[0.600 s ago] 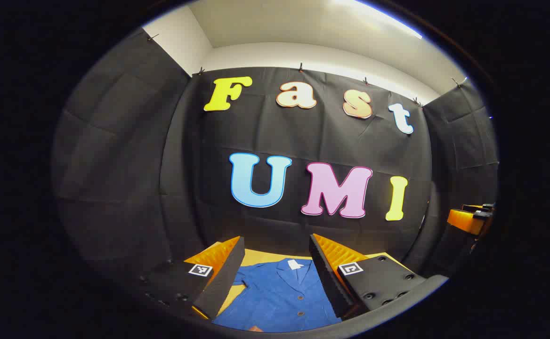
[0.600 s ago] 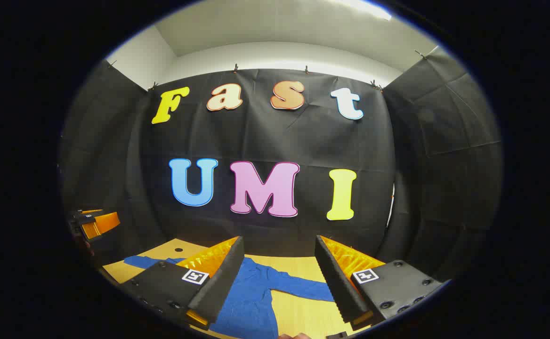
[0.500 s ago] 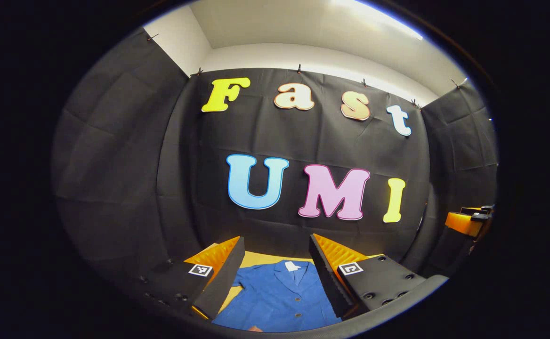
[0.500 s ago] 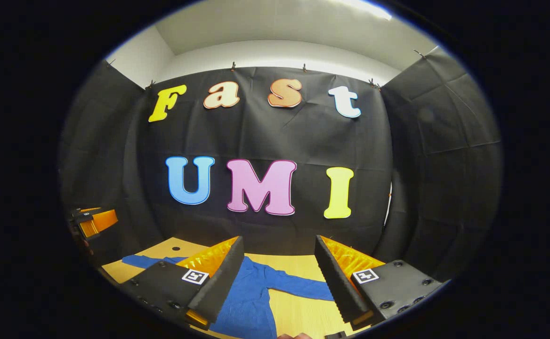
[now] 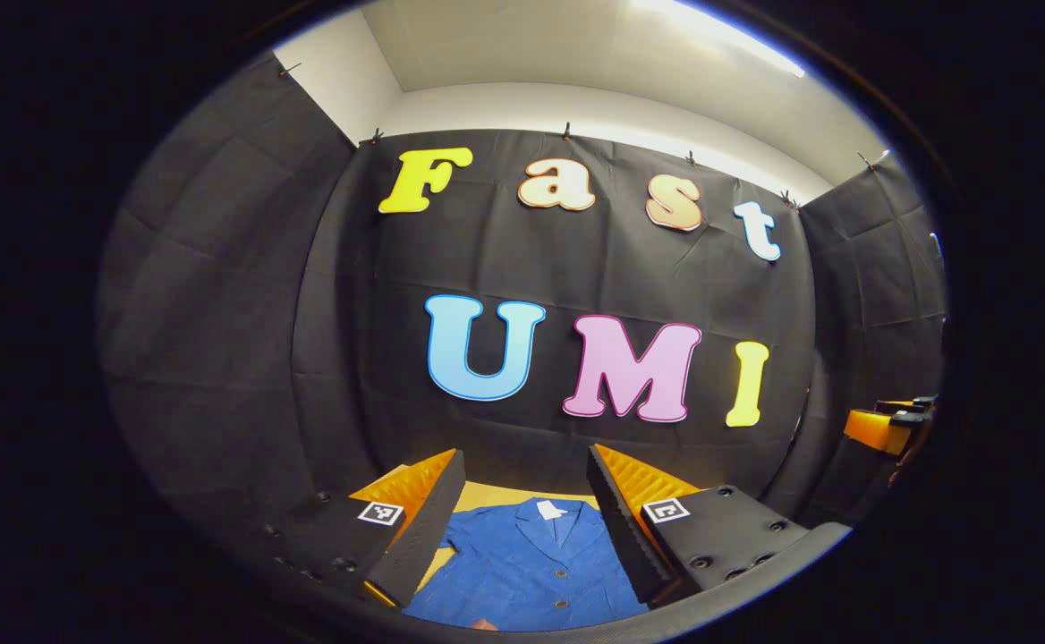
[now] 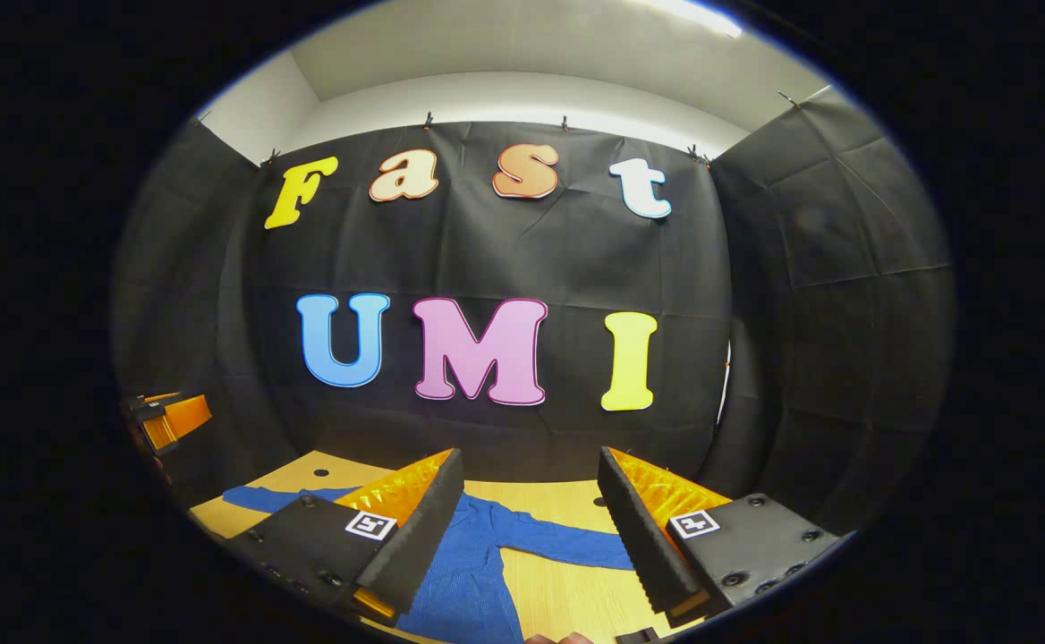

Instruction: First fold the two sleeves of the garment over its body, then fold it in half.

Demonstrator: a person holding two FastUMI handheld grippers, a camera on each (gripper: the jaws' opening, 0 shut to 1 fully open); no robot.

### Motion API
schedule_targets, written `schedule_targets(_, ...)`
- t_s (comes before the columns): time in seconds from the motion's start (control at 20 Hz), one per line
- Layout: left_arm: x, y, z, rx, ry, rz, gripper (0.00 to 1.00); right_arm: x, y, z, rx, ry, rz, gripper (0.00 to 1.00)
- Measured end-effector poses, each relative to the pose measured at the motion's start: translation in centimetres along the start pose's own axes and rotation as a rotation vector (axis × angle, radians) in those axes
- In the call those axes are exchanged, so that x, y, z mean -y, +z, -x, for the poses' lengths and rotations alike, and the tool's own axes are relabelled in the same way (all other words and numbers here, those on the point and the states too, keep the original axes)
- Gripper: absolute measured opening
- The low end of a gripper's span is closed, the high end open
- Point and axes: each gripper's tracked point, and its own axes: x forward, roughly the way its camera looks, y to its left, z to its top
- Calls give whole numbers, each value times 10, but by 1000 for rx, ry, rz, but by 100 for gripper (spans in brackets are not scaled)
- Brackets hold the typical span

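We hold both grippers above the surface (image 6: pixel 567 590) with fingers spread wide, pinching and touching nothing: the left gripper (image 5: pixel 522 501) over the garment (image 5: pixel 531 572) body, the right gripper (image 6: pixel 531 501) over its far side. The garment lies flat and unfolded, collar toward the far edge, sleeves (image 6: pixel 567 541) stretched out sideways.

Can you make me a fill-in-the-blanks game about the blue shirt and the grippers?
1. The garment on the table is coloured ____.
2. Its two sleeves lie spread out, not yet ____.
3. Each hand-held gripper, left and right, has its fingers ____.

Missing words: blue; folded; open
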Motion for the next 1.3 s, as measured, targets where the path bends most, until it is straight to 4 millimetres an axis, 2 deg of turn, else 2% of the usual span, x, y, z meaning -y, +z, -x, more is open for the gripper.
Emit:
schedule_targets(0.2,1,2,0,1,-1,0,79,-4,1,1,6,9,5,88)
schedule_targets(0.75,-11,-1,10,1,18,-19,80,-11,-4,3,-5,15,10,87)
schedule_targets(0.8,-12,0,11,2,19,-20,80,-12,-4,3,-6,16,9,95)
schedule_targets(0.85,-11,1,10,3,20,-21,80,-12,-5,4,-6,17,9,87)
schedule_targets(1.3,-11,0,8,1,13,-26,80,-10,-8,1,-15,5,25,87)
